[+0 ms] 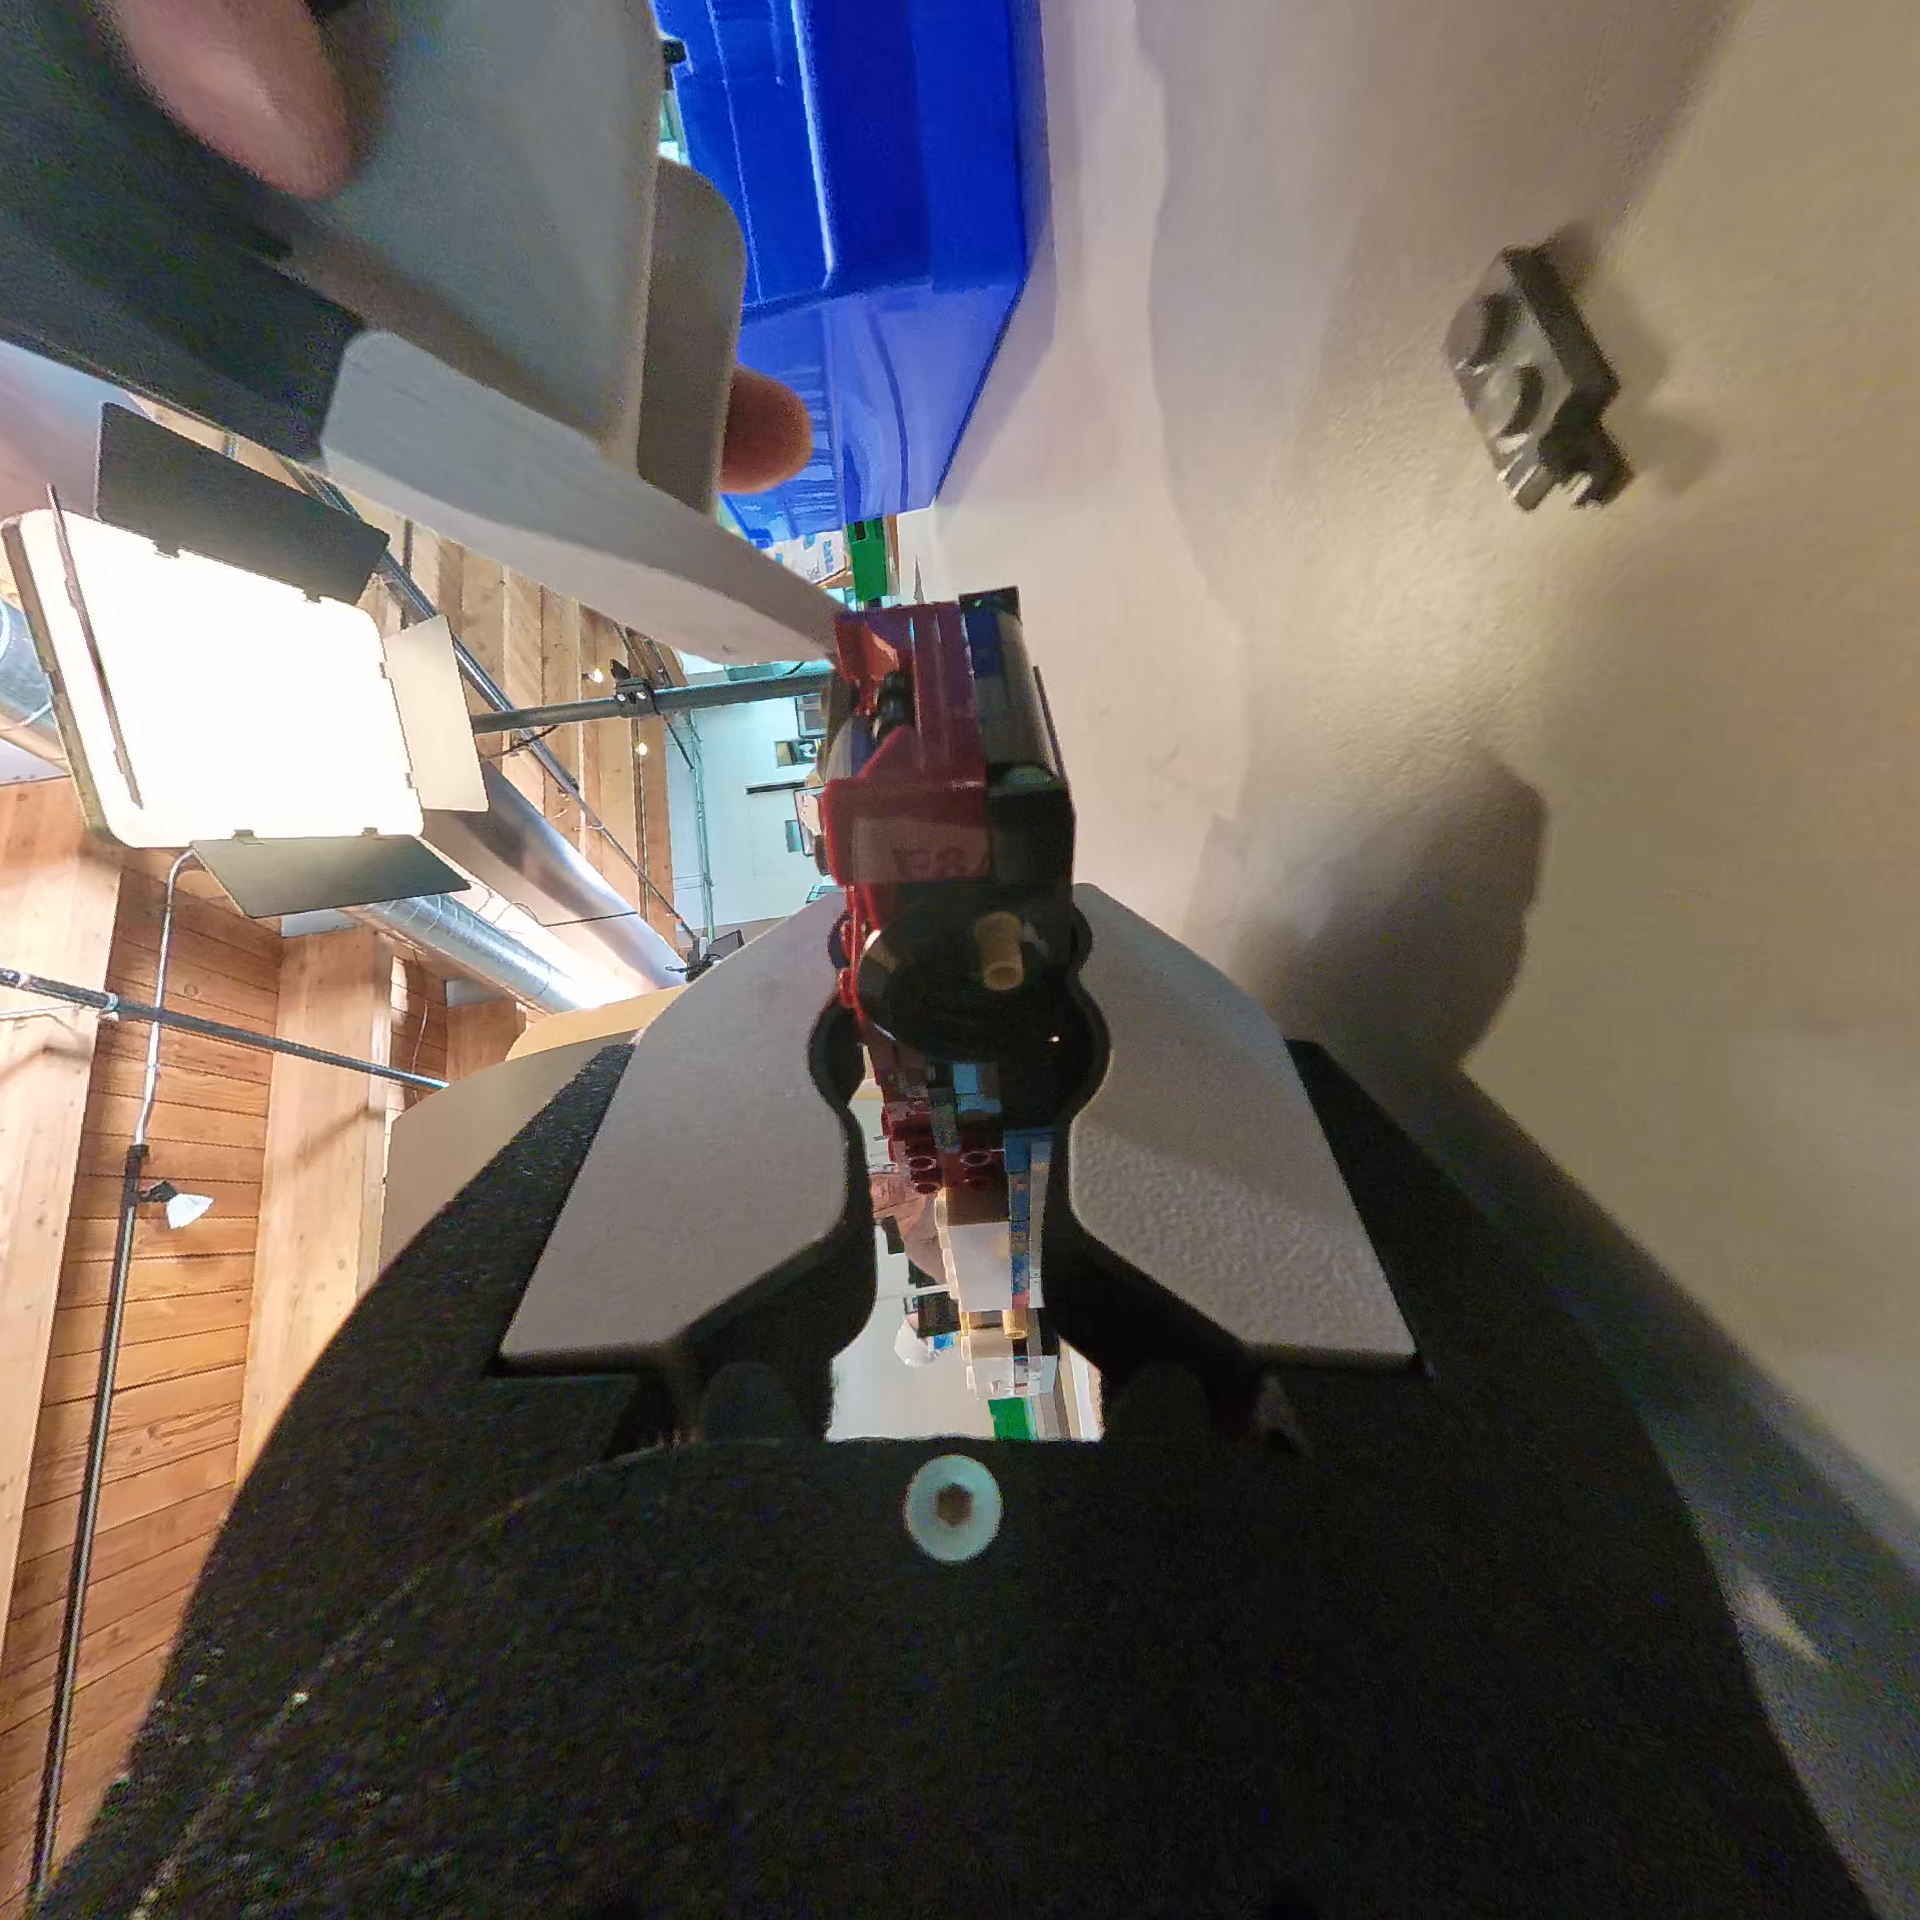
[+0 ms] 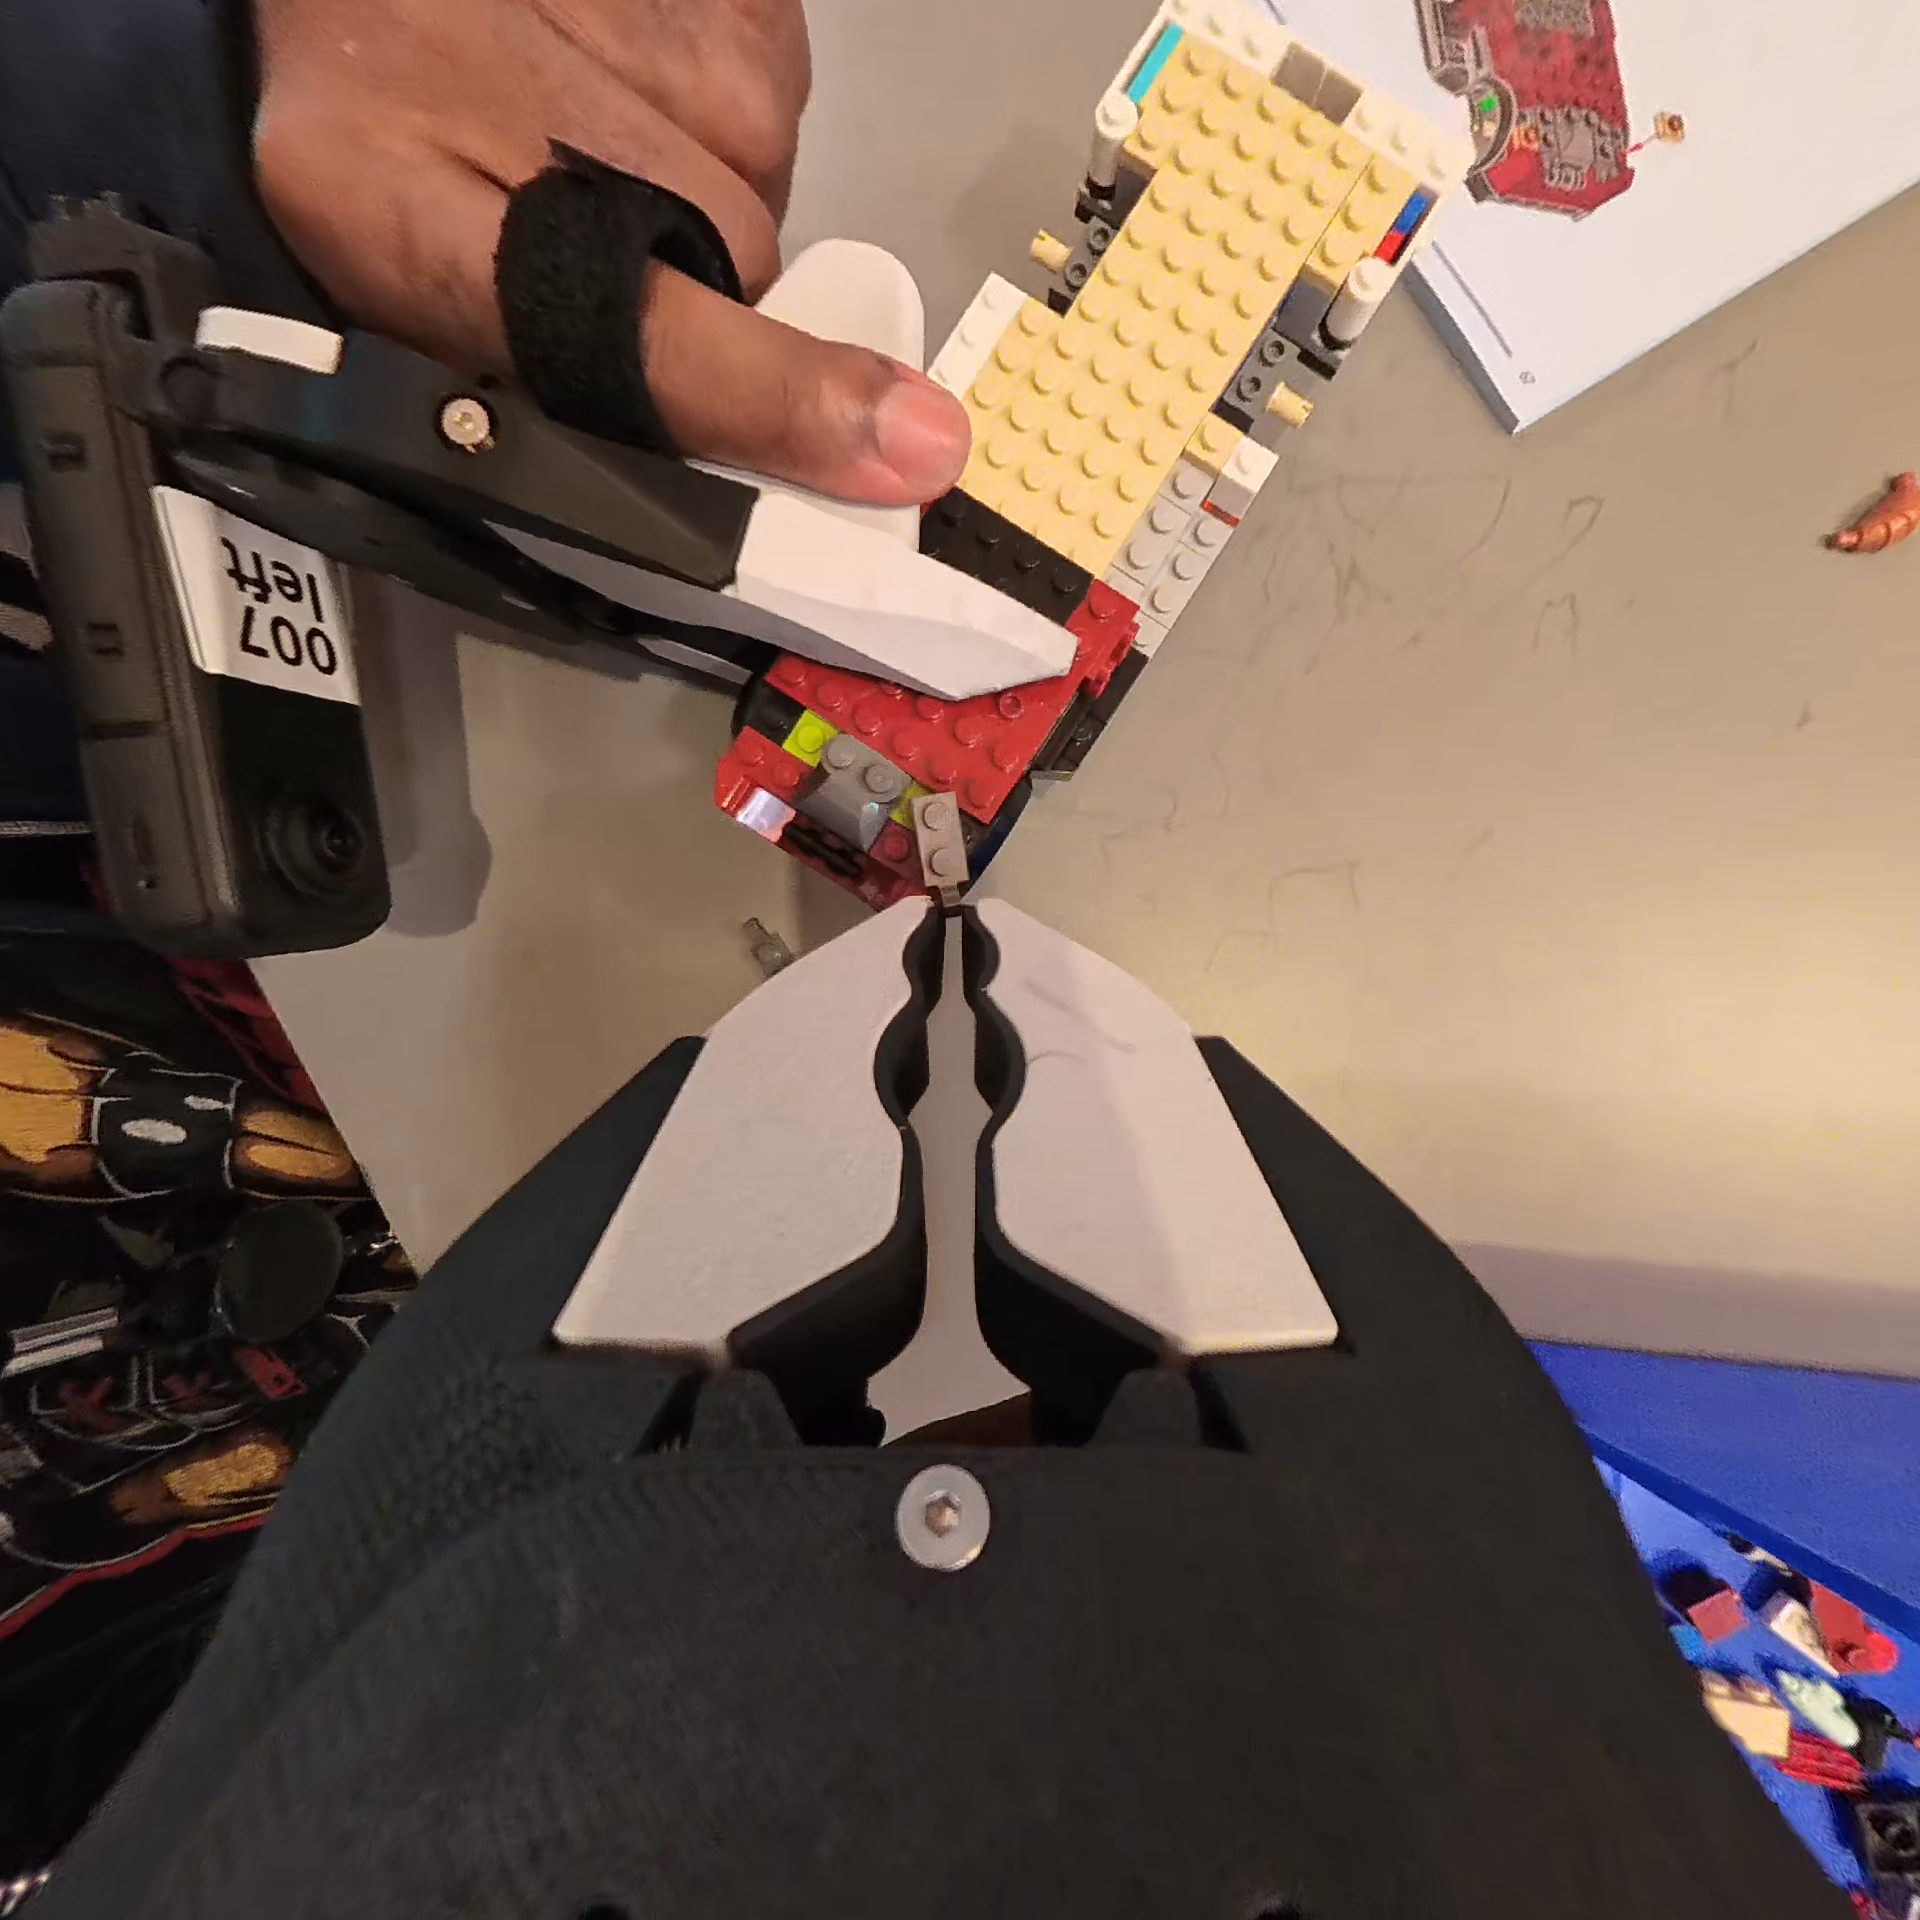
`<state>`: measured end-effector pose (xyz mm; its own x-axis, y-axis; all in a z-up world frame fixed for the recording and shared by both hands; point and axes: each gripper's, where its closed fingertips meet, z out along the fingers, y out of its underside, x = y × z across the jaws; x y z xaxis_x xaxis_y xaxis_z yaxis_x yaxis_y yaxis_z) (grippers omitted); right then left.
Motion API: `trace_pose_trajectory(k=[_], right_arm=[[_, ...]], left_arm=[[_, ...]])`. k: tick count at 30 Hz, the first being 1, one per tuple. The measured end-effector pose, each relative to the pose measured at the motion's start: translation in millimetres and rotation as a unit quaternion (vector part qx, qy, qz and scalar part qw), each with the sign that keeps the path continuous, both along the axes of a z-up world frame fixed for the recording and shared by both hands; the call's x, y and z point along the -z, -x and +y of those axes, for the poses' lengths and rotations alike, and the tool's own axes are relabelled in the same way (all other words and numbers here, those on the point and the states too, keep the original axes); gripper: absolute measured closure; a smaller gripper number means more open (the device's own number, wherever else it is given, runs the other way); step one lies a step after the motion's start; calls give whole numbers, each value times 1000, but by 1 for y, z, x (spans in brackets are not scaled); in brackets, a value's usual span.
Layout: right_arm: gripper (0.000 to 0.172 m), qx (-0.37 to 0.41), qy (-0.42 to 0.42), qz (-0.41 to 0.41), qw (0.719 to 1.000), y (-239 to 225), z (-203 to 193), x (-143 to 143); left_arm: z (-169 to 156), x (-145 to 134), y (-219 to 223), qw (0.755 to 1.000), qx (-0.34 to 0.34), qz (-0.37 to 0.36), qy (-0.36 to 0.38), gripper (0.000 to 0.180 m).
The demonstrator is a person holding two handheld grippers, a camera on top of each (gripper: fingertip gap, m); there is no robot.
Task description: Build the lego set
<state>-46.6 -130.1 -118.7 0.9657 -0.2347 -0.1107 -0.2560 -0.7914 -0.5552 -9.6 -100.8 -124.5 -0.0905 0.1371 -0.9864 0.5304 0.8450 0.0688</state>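
My left gripper is shut on a brick model of red, black and tan parts; the pads press a black round part of it. In the right wrist view the model shows a tan studded deck and a red front, with a white finger of the left gripper lying across the red plates. My right gripper is shut on a small grey two-stud plate, pinched by its end tab at the fingertips, against the model's red front corner. In the left wrist view a right finger reaches the model's far end.
A loose grey plate lies on the beige table; it also shows in the right wrist view. A blue bin of loose bricks stands nearby. A building booklet and a small orange piece lie beyond the model. My hands' fingertips stand some 5 cm from each other.
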Motion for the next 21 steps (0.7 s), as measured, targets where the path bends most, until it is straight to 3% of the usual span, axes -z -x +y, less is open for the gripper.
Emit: trace_pose_trajectory(k=[21], right_arm=[[167, -29, 11, 15, 999, 9, 4, -4]], left_arm=[[-3, -1, 2, 1000, 4, -2, -1, 146]])
